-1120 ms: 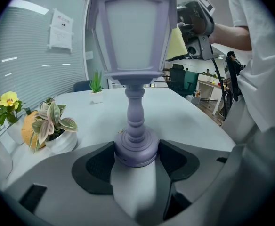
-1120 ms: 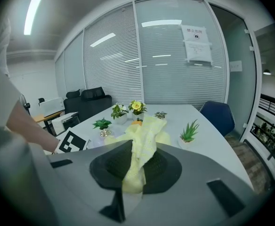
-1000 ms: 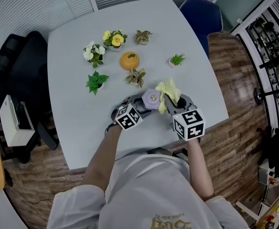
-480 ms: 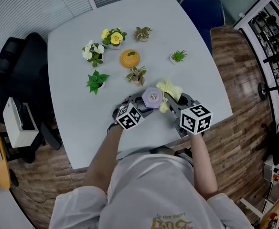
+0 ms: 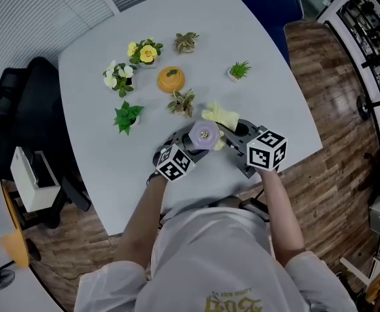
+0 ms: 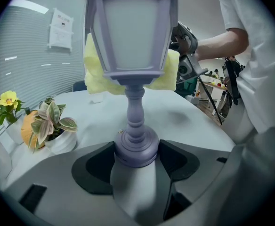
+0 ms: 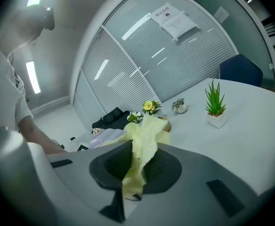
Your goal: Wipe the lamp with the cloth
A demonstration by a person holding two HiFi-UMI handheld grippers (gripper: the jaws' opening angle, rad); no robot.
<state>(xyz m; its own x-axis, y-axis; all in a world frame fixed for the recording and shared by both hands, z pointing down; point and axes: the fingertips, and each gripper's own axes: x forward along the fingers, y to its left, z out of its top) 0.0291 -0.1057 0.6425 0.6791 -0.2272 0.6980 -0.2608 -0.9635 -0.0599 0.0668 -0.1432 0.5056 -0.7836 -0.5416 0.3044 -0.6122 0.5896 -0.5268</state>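
The left gripper (image 6: pixel 136 160) had its fingers clamped on the round base of the small lilac lantern-shaped lamp (image 6: pixel 132 36), holding it upright near the near edge of the pale grey surface (image 5: pixel 278 83). The right gripper (image 7: pixel 136 166) had its fingers closed on a soft pale yellow cloth (image 7: pixel 145 134), whose loose end lay against the far right side of the lamp's shade. Wiping seemed to be in hand. Next the cloth likely needed drawing round the shade's panels and down the stem.

Cloth (image 5: pixel 220 116), from the lamp's (image 5: pixel 204 135) right side to its far side.
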